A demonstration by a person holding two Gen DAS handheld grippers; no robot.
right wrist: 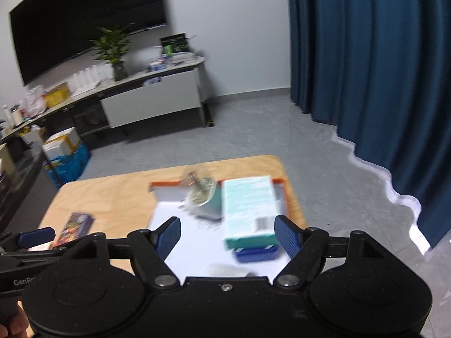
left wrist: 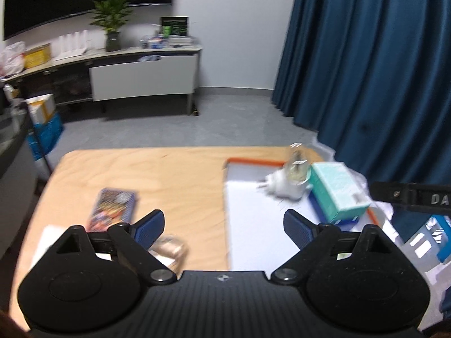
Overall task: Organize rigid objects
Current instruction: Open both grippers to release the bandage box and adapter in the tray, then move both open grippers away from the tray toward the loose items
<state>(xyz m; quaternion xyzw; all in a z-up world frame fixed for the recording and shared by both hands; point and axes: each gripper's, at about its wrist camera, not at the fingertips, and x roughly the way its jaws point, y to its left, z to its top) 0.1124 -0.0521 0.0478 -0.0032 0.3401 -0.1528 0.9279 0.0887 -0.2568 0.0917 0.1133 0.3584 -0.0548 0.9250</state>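
- The left hand-held gripper (left wrist: 224, 226) hangs over the light wooden bench (left wrist: 174, 174) with its blue pads spread apart and nothing between them.
- A colourful flat rectangular packet (left wrist: 112, 207) lies on the bench just ahead of its left pad; a blurred clear plastic item (left wrist: 172, 249) sits beside that pad.
- The right hand-held gripper (right wrist: 227, 235) is likewise spread apart and empty, above the orange-rimmed white tray (right wrist: 253, 181).
- A mint-green cardboard box (right wrist: 248, 208) rests on a dark blue flat box (right wrist: 255, 253) in the tray, just ahead of the right pad.

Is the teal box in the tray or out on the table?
In: the teal box lies inside the orange-rimmed tray, atop a blue item.
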